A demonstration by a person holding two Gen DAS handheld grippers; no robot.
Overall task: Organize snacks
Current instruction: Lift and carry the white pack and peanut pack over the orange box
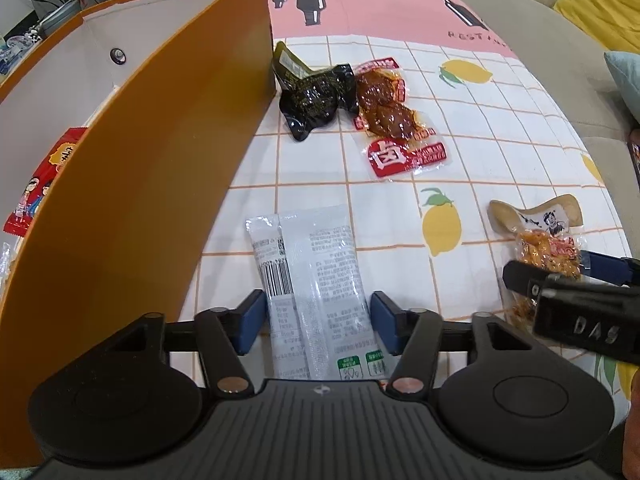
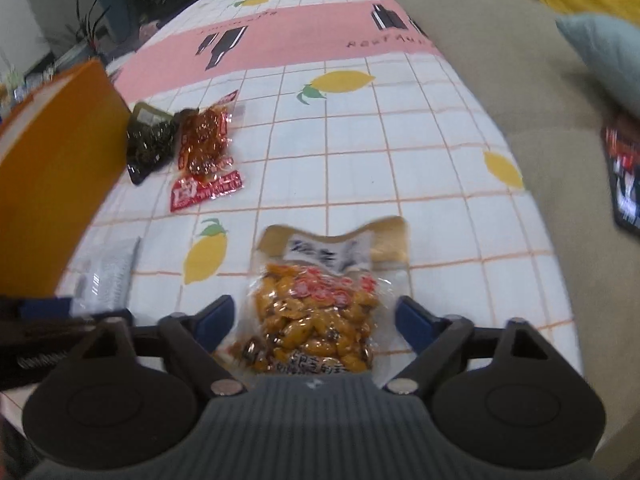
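Note:
My left gripper (image 1: 318, 320) points down at a white packet (image 1: 312, 264) with a barcode that lies lengthwise on the lemon-print tablecloth (image 1: 500, 128). Its blue pads touch the packet's two long edges. My right gripper (image 2: 316, 320) is open around a clear packet of yellow snacks (image 2: 316, 312), with a gap on each side. The left wrist view shows that gripper (image 1: 560, 270) over the same packet (image 1: 540, 244) at the right edge. An orange box (image 1: 140, 160) stands at the left with a red packet (image 1: 40, 184) inside.
A black packet (image 1: 316, 96) and a red-labelled packet of brown pieces (image 1: 392, 120) lie side by side by the box's far corner. A beige sofa (image 2: 540, 128) borders the table on the right, with a pale blue cushion (image 2: 608, 56) and a dark object (image 2: 624, 176).

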